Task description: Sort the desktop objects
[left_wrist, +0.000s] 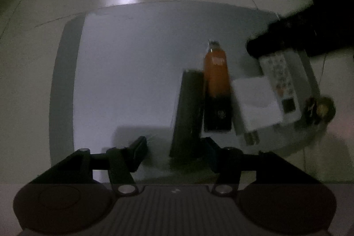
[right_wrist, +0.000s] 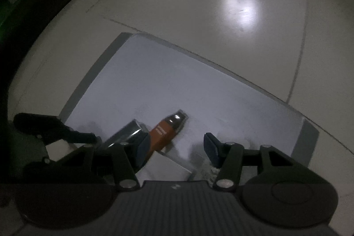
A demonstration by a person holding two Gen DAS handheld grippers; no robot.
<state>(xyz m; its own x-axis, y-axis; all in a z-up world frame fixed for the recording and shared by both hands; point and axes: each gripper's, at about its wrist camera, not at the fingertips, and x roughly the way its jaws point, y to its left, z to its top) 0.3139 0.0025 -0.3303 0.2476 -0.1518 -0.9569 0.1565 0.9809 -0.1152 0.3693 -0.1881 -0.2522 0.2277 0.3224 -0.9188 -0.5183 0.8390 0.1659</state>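
Left gripper (left_wrist: 174, 150) hangs over the pale desk mat (left_wrist: 124, 63), jaws apart, nothing clamped; a dark box (left_wrist: 190, 112) stands just ahead. Beside it the orange-and-black stick (left_wrist: 215, 81), then a white charger (left_wrist: 256, 103), a patterned card (left_wrist: 279, 79). Right gripper (right_wrist: 177, 147) hovers parted, empty.

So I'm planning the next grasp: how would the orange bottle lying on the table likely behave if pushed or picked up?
The orange bottle lies on its side on the table, so a sideways push would probably roll it. Its surface looks smooth and glossy, possibly slippery between pads. It looks rigid, so it should keep its shape in a grip.
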